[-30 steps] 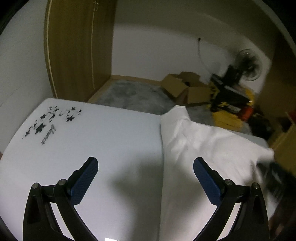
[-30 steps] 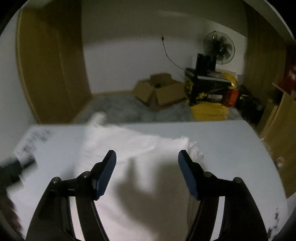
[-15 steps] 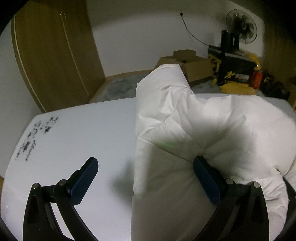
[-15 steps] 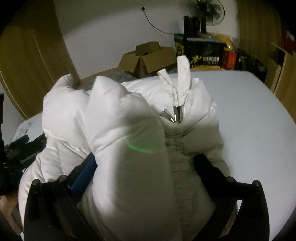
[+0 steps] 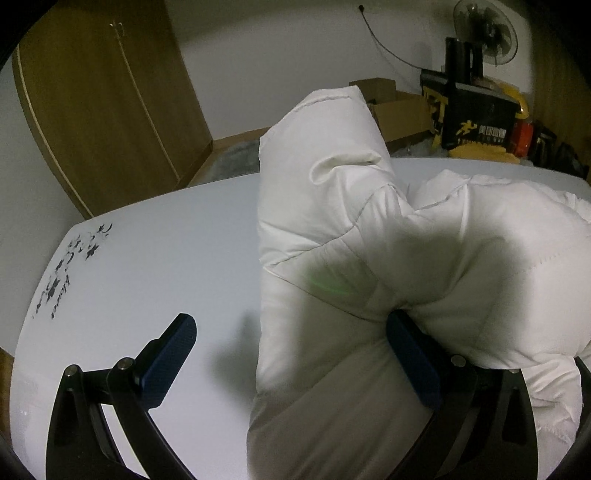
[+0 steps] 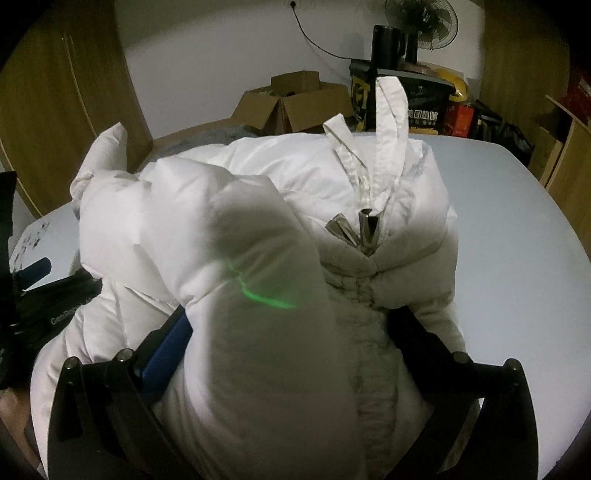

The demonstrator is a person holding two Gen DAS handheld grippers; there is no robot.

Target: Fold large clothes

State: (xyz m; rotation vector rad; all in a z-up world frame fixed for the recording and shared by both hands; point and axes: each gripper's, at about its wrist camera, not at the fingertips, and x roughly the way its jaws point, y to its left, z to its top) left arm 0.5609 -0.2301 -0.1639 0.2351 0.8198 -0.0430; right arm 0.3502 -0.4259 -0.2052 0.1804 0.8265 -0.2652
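A puffy white down jacket [image 5: 388, 258] lies bunched on the white table [image 5: 166, 240]. In the right wrist view the jacket [image 6: 240, 240] fills the frame, with two metal drawstring tips [image 6: 354, 229] and white cords on top. My left gripper [image 5: 291, 350] is open; its right finger presses into the jacket's left side, its left finger is over bare table. My right gripper [image 6: 288, 332] is open wide with a thick fold of the jacket bulging between its fingers. The left gripper also shows at the left edge of the right wrist view [image 6: 33, 273].
The table has a black floral print [image 5: 70, 258] at its left corner. Beyond the far edge are a wooden wardrobe [image 5: 103, 103], cardboard boxes [image 6: 295, 103], a black and yellow crate [image 5: 476, 118] and a fan [image 5: 484, 29]. A wooden cabinet [image 6: 569, 147] stands right.
The jacket lay flat a second ago; now it is bunched up high. Both grippers have moved in against it, and it has filled the right gripper's gap.
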